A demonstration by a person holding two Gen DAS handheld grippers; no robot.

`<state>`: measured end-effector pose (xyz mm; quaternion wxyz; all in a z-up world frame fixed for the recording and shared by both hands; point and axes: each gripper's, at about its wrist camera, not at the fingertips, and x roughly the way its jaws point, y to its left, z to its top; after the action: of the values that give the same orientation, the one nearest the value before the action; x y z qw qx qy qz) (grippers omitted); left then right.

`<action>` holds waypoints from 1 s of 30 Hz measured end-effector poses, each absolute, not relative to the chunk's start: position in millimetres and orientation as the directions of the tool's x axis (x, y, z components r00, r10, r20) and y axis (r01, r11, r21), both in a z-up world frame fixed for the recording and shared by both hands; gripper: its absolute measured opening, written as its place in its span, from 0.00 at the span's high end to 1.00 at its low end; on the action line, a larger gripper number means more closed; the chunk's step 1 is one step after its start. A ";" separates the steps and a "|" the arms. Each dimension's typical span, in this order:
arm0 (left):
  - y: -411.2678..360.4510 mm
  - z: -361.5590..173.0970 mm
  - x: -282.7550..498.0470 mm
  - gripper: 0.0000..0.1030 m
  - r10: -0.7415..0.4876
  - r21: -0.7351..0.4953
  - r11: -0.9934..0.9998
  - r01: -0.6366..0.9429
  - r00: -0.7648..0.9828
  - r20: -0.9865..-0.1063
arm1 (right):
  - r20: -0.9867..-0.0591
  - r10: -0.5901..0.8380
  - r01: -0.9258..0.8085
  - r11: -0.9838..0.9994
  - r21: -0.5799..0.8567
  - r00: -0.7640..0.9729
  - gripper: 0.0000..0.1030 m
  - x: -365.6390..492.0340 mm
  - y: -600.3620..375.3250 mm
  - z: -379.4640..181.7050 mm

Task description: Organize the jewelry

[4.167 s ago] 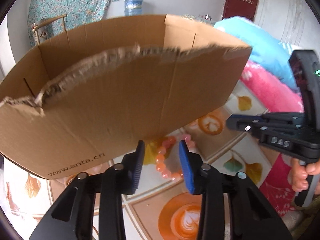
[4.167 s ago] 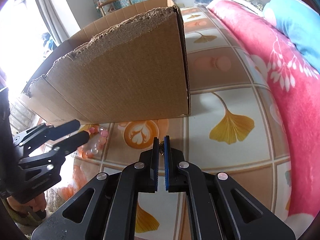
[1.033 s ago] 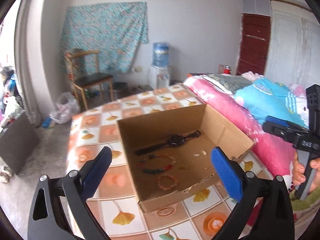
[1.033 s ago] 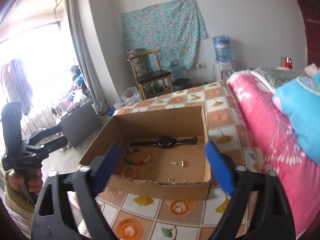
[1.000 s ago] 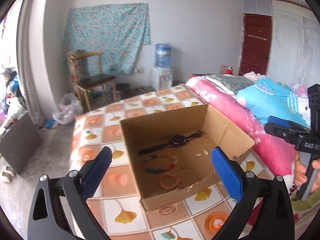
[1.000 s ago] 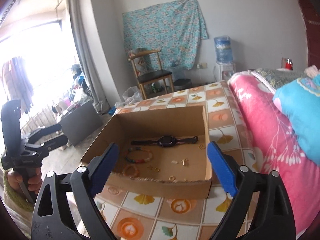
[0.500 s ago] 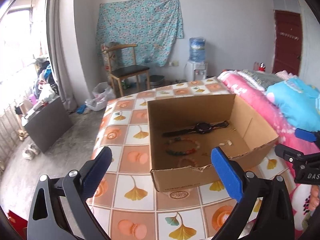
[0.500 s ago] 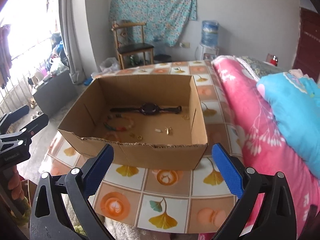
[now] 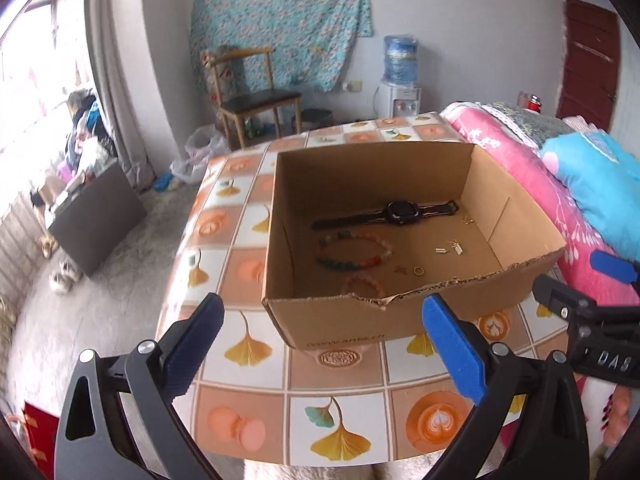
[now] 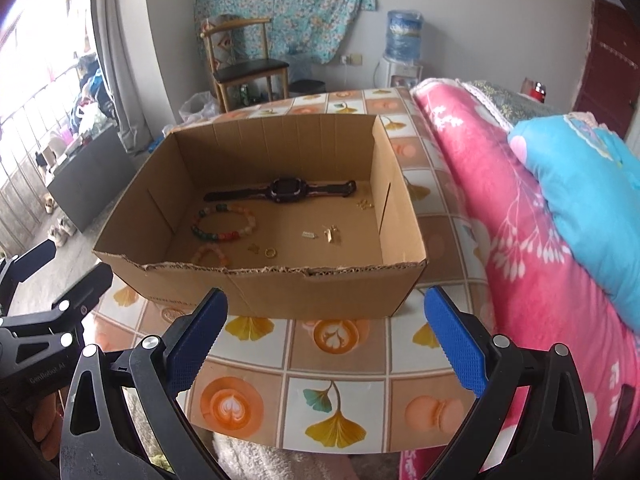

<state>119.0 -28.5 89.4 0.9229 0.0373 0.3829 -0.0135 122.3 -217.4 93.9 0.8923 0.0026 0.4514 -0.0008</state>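
Observation:
An open cardboard box (image 9: 340,320) (image 10: 320,288) stands on the tiled table. Inside lie a black watch (image 9: 400,213) (image 10: 288,190), a multicoloured bead bracelet (image 9: 352,252) (image 10: 224,222), a pink bead bracelet (image 9: 362,282) (image 10: 208,254), a gold ring (image 9: 418,271) (image 10: 271,253) and small gold pieces (image 9: 452,247) (image 10: 330,234). My left gripper (image 9: 320,344) is open and empty, held back above the table's near edge. My right gripper (image 10: 326,334) is open and empty, likewise in front of the box.
The table (image 9: 256,364) (image 10: 340,364) has a leaf-and-coffee patterned cloth. A pink blanket (image 10: 500,208) and blue pillow (image 10: 580,184) lie to the right. A wooden chair (image 9: 248,104), water dispenser (image 9: 400,80) and dark cabinet (image 9: 96,224) stand beyond.
Both grippers have pulled back and up from the box and opened wide. The pink bracelet now lies inside the box. The view has steadied over the last half second.

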 end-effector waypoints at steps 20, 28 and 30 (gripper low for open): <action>-17.6 69.8 134.1 0.05 0.002 -0.017 0.999 -0.028 0.572 -0.821 | -0.830 0.019 0.001 1.000 0.024 0.557 0.08 129.0 -214.7 83.2; -15.5 66.4 138.4 0.05 0.012 -0.014 0.999 -0.043 0.555 -0.832 | -0.835 0.023 0.000 1.000 0.027 0.550 0.08 130.0 -214.1 81.2; -15.4 66.2 138.5 0.05 0.011 -0.016 0.999 -0.044 0.554 -0.832 | -0.836 0.025 0.001 1.000 0.031 0.548 0.08 130.5 -215.1 80.7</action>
<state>138.5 -15.4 66.2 0.8814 -0.0175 0.4718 0.0155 130.5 -215.1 80.7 0.8797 0.0141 0.4752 0.0068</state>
